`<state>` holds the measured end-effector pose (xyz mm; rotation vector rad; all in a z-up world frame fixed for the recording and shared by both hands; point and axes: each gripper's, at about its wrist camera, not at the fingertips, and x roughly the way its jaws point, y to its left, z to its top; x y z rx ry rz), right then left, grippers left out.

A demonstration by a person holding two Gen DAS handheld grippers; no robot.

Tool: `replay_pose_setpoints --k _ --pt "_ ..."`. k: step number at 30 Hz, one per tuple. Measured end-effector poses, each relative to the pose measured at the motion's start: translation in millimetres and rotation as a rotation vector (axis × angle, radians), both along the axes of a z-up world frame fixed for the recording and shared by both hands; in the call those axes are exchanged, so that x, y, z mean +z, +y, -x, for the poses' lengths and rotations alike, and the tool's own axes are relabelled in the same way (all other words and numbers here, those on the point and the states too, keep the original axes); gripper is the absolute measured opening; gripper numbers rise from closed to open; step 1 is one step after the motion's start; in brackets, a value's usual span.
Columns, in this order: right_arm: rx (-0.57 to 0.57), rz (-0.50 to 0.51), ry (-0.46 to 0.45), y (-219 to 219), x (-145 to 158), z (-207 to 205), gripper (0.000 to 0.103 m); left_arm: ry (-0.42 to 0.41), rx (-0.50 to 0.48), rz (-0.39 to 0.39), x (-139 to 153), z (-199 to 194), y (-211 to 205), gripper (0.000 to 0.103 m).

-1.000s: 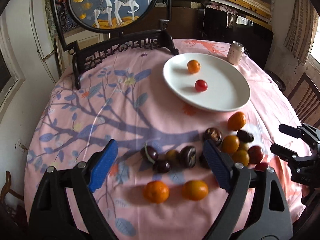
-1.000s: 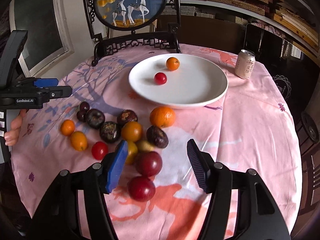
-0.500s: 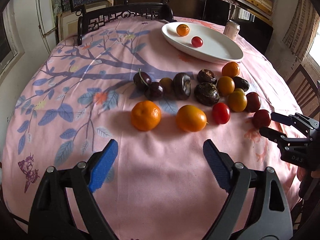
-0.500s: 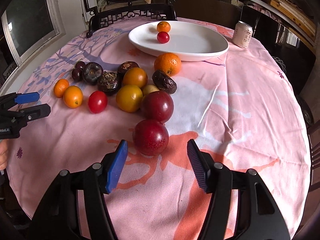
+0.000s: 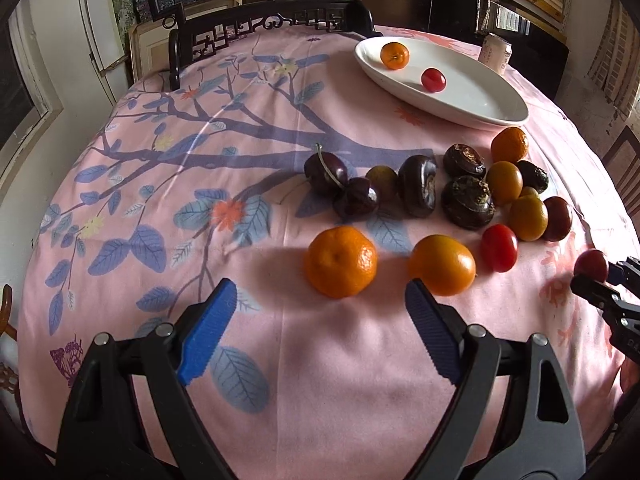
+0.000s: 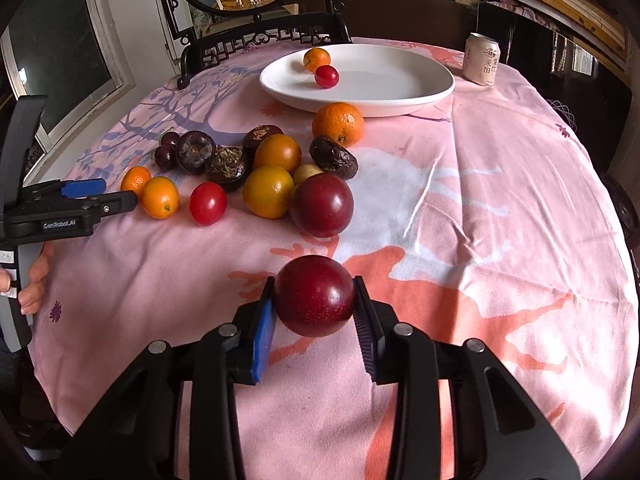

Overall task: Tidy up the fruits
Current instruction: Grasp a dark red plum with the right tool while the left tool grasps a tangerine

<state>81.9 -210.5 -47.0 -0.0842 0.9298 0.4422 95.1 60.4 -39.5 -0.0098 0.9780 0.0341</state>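
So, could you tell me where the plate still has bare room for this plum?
The white plate is bare across its middle and the side nearest the can; only a mandarin and cherry tomato sit at its far-left edge. The tablecloth just left of the plate is crowded.

1. Illumination: soft daylight, moderately bright, entering from the window (image 6: 60, 60) at the left of the right wrist view.
2. Shadows: diffuse; a broad dim patch lies on the pink floral cloth of the bench (image 5: 160, 200) near the left gripper (image 5: 320, 332).
3. Glare: highlights on the white oval ceramic plate (image 6: 400, 92) and the glossy dark red plum (image 6: 315, 296).
4. Distortion: strong fisheye curvature; black vignette at all corners.
5. Focus: sharp centrally, softer toward the edges.
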Motion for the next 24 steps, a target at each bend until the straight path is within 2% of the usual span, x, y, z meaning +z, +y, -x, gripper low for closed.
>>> replay_pose_setpoints --k 2,4,5,6,7,12,17,21,24 --pt "-0.004 -0.005 0.006 -3.9 0.2 3.6 0.037 0.007 -0.004 0.002 -2.3 -6.7 -1.4 0.08" --pt "-0.005 -0.012 0.011 -5.4 0.8 6.1 0.037 0.033 -0.024 0.017 -7.8 -13.7 -3.6 0.056" --pt "-0.004 -0.017 0.012 -5.7 1.4 7.3 0.037 0.048 -0.022 0.001 -11.0 -16.3 -5.4 0.052" --pt "-0.001 -0.021 0.009 -5.3 2.8 8.2 0.037 0.033 -0.024 -0.031 -9.5 -16.3 -8.8 0.039" --pt "0.002 -0.024 0.003 -4.4 4.8 9.2 0.037 0.038 -0.038 -0.045 -8.9 -16.7 -12.2 0.038" --pt "0.033 -0.038 -0.061 0.4 27.6 12.3 0.037 0.032 -0.078 -0.014 3.8 -9.1 -14.5 0.038" --pt "0.031 -0.053 -0.212 -2.0 72.7 -3.5 0.037 -0.07 -0.128 0.045 56.0 -11.2 -22.1 0.038" --pt "0.007 -0.073 -0.334 1.0 94.3 -39.3 0.037 -0.16 -0.175 0.043 93.6 -47.3 -52.6 0.038" --pt "-0.012 -0.06 -0.292 9.7 82.6 -82.7 0.037 -0.183 -0.179 0.029 98.1 -90.4 -79.0 0.038"
